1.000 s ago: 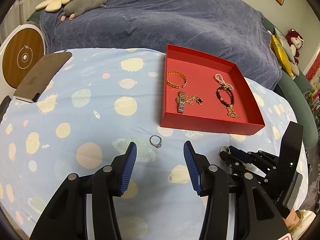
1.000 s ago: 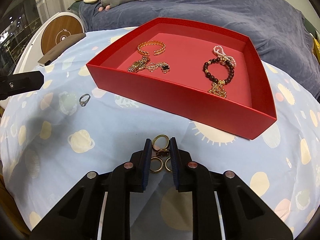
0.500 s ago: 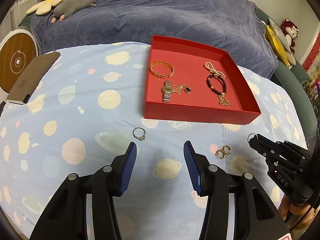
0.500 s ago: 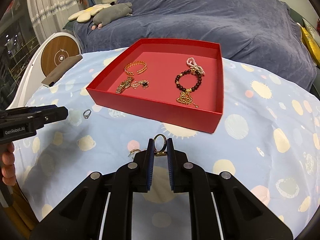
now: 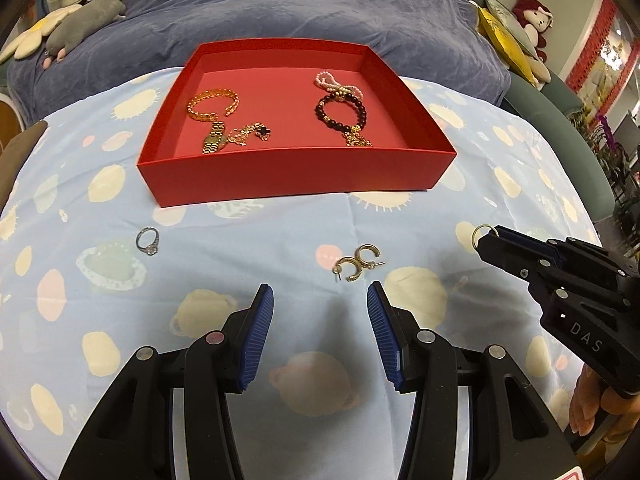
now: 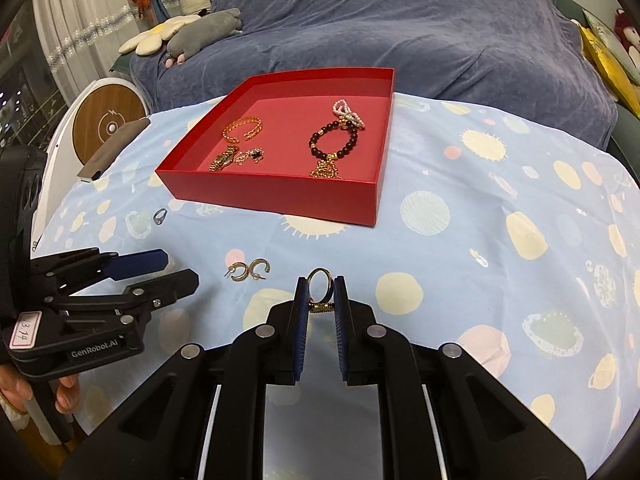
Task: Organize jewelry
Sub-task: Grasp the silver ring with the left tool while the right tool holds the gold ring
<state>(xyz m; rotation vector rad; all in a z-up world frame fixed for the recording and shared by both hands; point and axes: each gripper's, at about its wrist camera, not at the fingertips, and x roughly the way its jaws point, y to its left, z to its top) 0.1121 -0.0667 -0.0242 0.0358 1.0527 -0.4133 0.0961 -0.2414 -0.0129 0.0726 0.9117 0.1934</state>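
A blue cloth printed with pale planets covered the surface, and behind it lay a bed under a dark blue blanket with a grey plush at its left end. Off the surface's left edge stood a round white and wood-faced device, and a brown flat case rested on the cloth beside it. Nothing stood between the grippers and the red tray, which sat open-topped toward the far side of the cloth. Inside it, on the left, lay a gold bangle, a gold watch and a chain with a dark clover, the latter two touching; on the right, a pearl strand touched a dark bead bracelet with a gold tassel. On the cloth in front of the tray lay a silver ring to the left and a pair of gold hoop earrings near the middle, well apart. The left gripper hung half open with nothing between its blue pads, just short of the earrings. The right gripper was clamped narrow on a gold ring, held upright above the cloth to the right of the earrings.
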